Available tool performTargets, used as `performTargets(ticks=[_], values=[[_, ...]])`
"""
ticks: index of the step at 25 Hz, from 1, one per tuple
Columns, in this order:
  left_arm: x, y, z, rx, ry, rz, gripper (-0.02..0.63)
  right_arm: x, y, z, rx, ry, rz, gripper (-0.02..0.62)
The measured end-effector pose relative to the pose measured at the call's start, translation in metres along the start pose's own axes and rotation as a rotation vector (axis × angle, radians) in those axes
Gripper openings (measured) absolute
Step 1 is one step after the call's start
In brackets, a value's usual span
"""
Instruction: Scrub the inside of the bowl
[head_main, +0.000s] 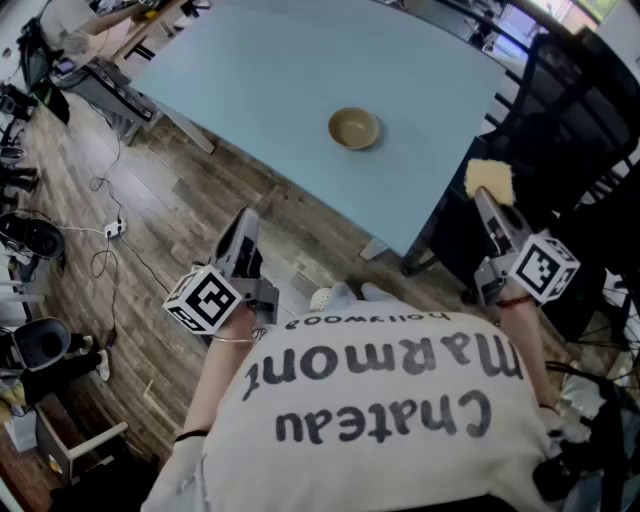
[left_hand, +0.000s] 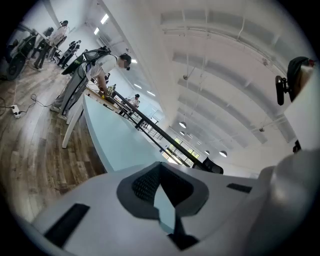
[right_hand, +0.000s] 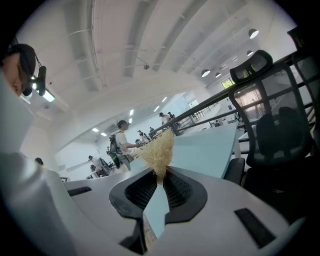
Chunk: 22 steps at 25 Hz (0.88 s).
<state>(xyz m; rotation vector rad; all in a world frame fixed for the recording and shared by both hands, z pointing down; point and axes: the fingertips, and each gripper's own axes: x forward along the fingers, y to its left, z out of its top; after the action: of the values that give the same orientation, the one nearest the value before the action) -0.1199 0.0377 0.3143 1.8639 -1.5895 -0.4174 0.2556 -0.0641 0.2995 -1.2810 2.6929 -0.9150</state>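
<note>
A tan bowl (head_main: 353, 128) stands alone on the light blue table (head_main: 270, 80), well ahead of both grippers. My right gripper (head_main: 483, 197) is off the table's near right edge, in front of the black chair, shut on a tuft of yellow fibrous scrubber (head_main: 489, 178). In the right gripper view the scrubber (right_hand: 157, 152) sticks out from between the pads (right_hand: 178, 191). My left gripper (head_main: 245, 222) hangs over the wooden floor, short of the table's near edge, shut with nothing in it. The left gripper view shows its tips (left_hand: 160, 183) meeting and the table (left_hand: 112, 137) beyond.
A black mesh office chair (head_main: 560, 130) stands by the table's right side, close to my right gripper. Cables and a power strip (head_main: 115, 229) lie on the wooden floor at the left. Desks with people (left_hand: 107, 70) stand further off beyond the table.
</note>
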Motion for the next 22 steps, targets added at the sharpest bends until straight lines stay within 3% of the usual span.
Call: performTargets(ticks=[13, 22], values=[[0.007, 0.015, 0.012, -0.015, 0.004, -0.034, 0.002, 0.006, 0.011, -0.003, 0.002, -0.009, -0.03, 0.059], [0.014, 0.033, 0.043, 0.035, 0.057, -0.083, 0.002, 0.018, 0.029, -0.017, 0.068, -0.07, -0.072, 0.06]])
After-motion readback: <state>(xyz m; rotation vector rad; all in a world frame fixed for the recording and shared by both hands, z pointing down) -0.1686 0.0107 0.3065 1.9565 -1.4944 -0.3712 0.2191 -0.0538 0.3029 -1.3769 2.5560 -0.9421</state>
